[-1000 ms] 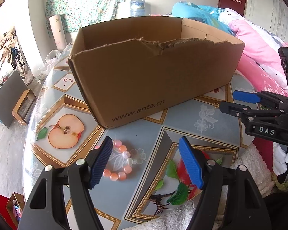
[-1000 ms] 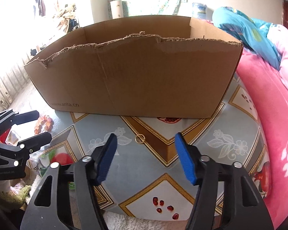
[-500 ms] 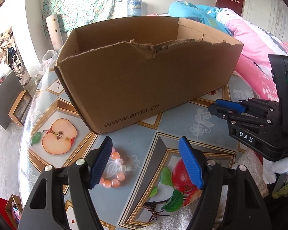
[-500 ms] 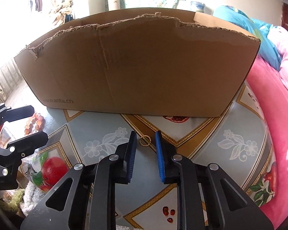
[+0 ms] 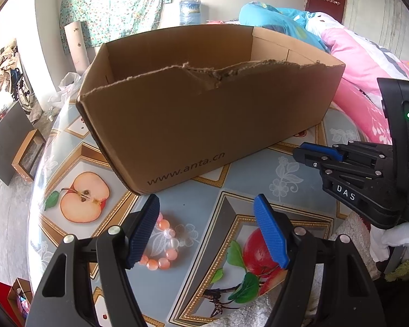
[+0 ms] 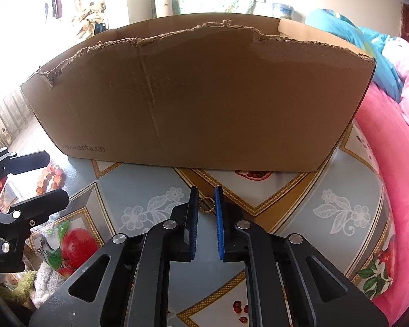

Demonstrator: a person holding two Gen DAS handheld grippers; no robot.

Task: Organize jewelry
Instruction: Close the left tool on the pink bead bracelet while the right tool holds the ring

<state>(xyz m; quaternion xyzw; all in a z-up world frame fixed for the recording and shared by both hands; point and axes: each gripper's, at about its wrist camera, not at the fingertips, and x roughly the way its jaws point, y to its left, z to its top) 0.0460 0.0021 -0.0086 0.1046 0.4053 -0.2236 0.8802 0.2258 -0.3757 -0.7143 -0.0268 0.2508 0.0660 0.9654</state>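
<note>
A small gold ring lies on the patterned table, between the tips of my right gripper, whose jaws are narrowed around it but still a little apart. A pink bead bracelet lies on the table by the left finger of my left gripper, which is wide open and empty above it. The bracelet also shows in the right wrist view. An open cardboard box with a torn rim stands just behind both; it fills the right wrist view. My right gripper shows from the side in the left wrist view.
The round table has a fruit-print cover and a white fuzzy edge. A pink and blue bedding pile lies to the right. A dark board and wooden frame stand on the floor at left.
My right gripper has moved forward and down to the ring and narrowed from wide open to nearly shut around it. My left gripper has risen and shifted slightly, staying open.
</note>
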